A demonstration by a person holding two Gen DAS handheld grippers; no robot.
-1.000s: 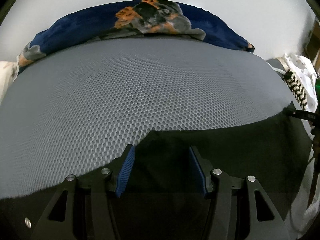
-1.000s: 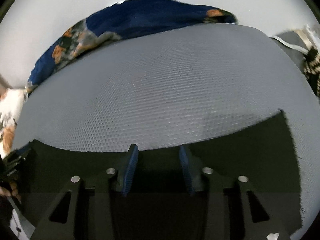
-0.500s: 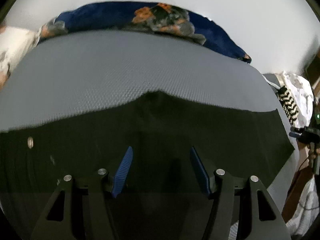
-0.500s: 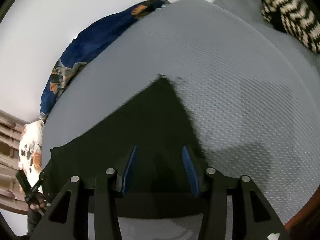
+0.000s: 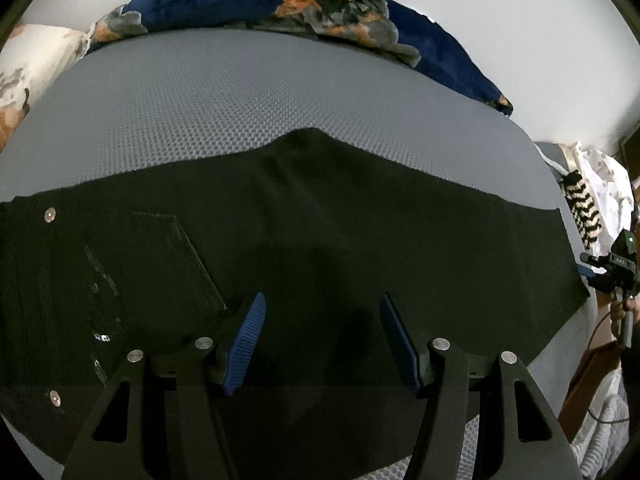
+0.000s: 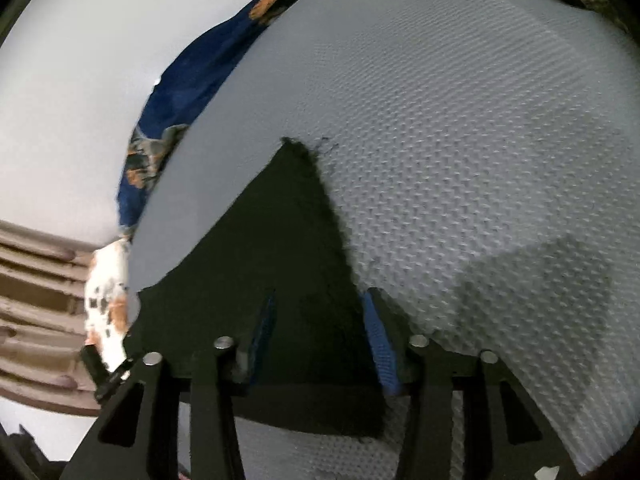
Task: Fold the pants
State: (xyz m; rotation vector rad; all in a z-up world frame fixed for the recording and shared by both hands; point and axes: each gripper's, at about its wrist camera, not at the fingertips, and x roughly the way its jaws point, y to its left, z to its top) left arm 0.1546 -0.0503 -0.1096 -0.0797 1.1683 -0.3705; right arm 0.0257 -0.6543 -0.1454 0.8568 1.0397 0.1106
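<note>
On the grey mattress [image 5: 280, 92] the black pants [image 5: 320, 216] now lie flat, while the left gripper [image 5: 322, 336] hovers spread and the right gripper [image 6: 320, 336] has swung to the hem, closing over cloth, so folding can begin.

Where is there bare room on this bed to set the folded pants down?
The free patch is the grey mattress between the black pants and the blue floral blanket. The right edge, by the striped knit and white cloth, is crowded.
</note>
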